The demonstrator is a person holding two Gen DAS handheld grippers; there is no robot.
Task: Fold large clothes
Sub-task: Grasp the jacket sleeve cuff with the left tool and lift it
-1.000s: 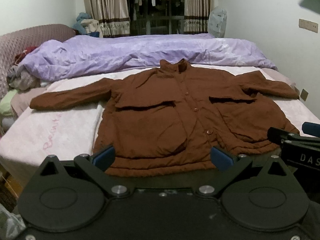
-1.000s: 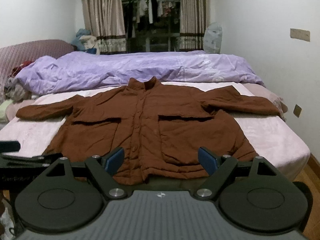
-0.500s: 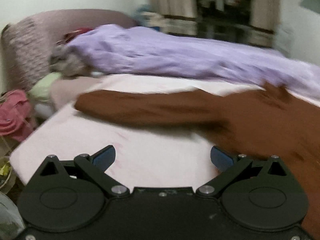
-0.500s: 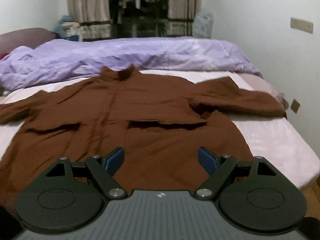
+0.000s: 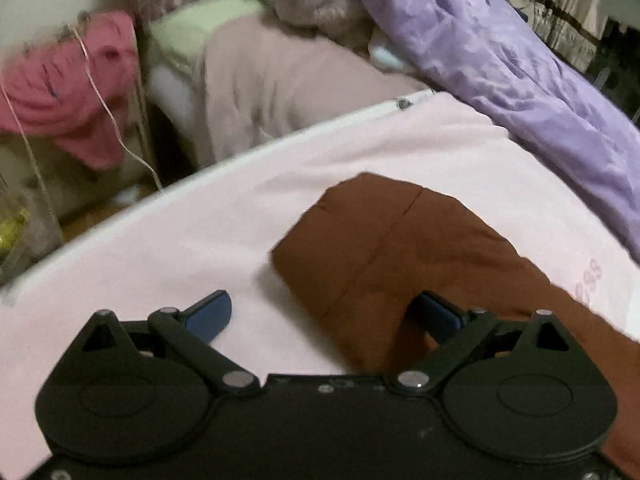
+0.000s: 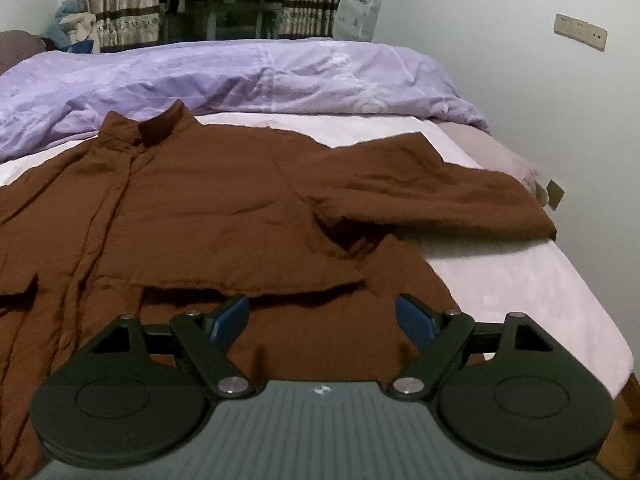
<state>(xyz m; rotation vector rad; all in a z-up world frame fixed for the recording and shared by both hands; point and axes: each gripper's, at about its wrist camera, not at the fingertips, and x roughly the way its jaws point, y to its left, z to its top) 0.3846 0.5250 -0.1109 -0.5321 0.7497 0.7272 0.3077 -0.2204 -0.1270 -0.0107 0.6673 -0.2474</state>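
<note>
While spread wide over the pink bed sheet, left gripper with both blue pads apart and nothing pinched between them. Brown jacket sleeve cuff lying flat just ahead of the jaws, its near edge reaching in between them toward the right-hand pad; contact with that pad not clear from this blurred view. Left-hand pad over bare sheet, apart from the cuff. Beyond the jaws and to their right, purple duvet; beyond and to their left, pink cloth bundle off the bed edge.

Right gripper likewise wide open, holding nothing, jaws poised over the jacket's lower front, just behind a pocket flap. Collar far ahead of the jaws, slightly left. Other sleeve stretched out ahead and to the right, ending near the mattress edge. Purple duvet bunched beyond the collar, curtains behind it.
</note>
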